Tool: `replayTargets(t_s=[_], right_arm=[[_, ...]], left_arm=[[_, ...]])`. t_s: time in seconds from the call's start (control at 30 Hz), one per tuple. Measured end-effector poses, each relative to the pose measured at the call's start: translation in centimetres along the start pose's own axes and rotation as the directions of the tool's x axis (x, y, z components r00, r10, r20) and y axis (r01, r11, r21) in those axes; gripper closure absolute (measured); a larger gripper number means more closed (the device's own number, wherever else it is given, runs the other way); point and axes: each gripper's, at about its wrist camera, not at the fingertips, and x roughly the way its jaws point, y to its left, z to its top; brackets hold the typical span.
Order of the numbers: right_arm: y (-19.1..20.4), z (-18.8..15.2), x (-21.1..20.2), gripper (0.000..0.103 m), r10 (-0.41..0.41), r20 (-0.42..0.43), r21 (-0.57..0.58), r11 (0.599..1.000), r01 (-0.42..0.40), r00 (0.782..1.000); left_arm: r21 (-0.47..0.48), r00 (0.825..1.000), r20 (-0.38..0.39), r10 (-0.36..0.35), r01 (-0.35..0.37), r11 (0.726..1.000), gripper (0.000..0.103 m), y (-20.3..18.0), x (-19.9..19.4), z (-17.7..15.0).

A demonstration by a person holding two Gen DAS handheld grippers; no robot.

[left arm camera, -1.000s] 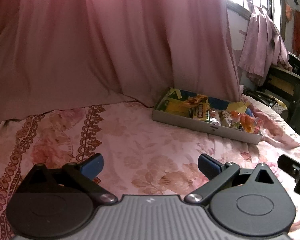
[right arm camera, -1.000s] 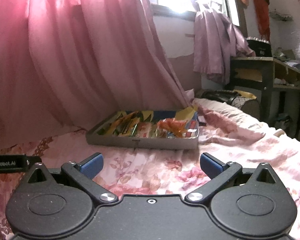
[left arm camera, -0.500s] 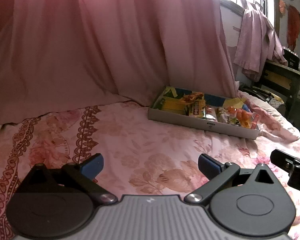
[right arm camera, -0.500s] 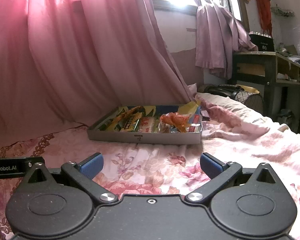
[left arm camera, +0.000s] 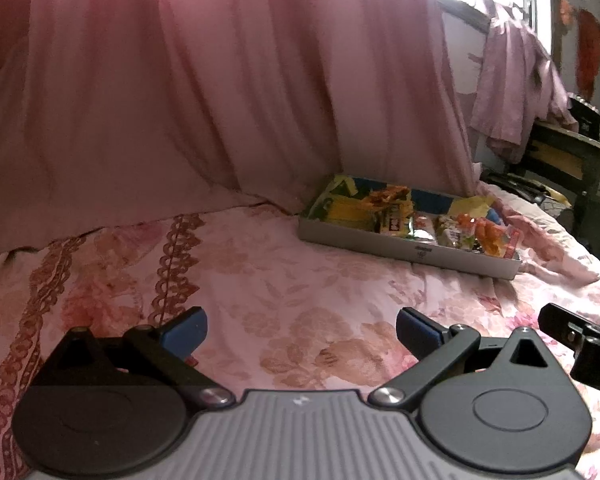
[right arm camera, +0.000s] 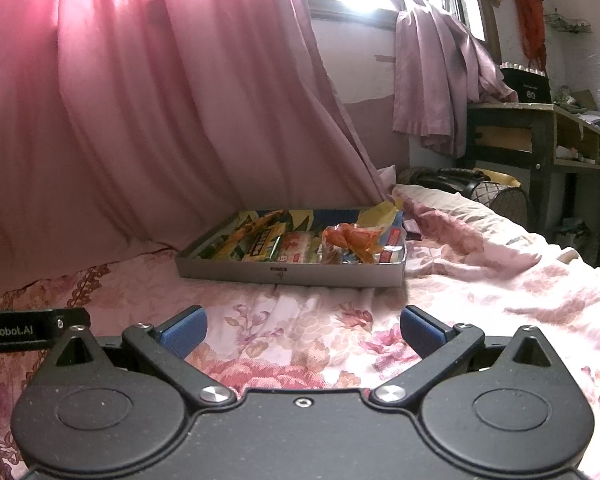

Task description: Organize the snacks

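The left gripper [left arm camera: 302, 330] and right gripper [right arm camera: 302, 330] hover with blue-padded fingers spread wide and empty above the pink floral bedspread [right arm camera: 480, 264]. Well ahead lies the shallow grey cardboard tray [right arm camera: 288, 274] filled with colourful snack packets [right arm camera: 300, 242], backed by a pink curtain [right arm camera: 140, 100].

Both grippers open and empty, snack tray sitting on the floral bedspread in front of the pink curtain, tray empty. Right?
Not quite: the tray is not empty. The right wrist view shows it packed with snack packets, an orange wrapper among them. The rest holds: the left gripper and right gripper have jaws apart with nothing between, and the tray sits on the floral bedspread before the pink curtain.
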Motion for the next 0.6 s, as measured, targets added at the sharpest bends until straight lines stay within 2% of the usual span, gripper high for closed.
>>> replayTargets(t_s=[0.17, 0.6], right_arm=[[0.05, -0.11, 0.13, 0.001, 0.003, -0.003, -0.004, 1.0, -0.003, 1.0], [0.11, -0.19, 0.28, 0.001, 0.012, -0.011, -0.015, 1.0, -0.012, 1.0]], left_arm=[[0.021, 0.999, -0.004, 0.049, -0.048, 0.999, 0.0, -0.17, 0.05, -0.06], [0.042, 0.999, 0.01, 0.051, -0.051, 0.998, 0.0, -0.36, -0.18, 0.0]])
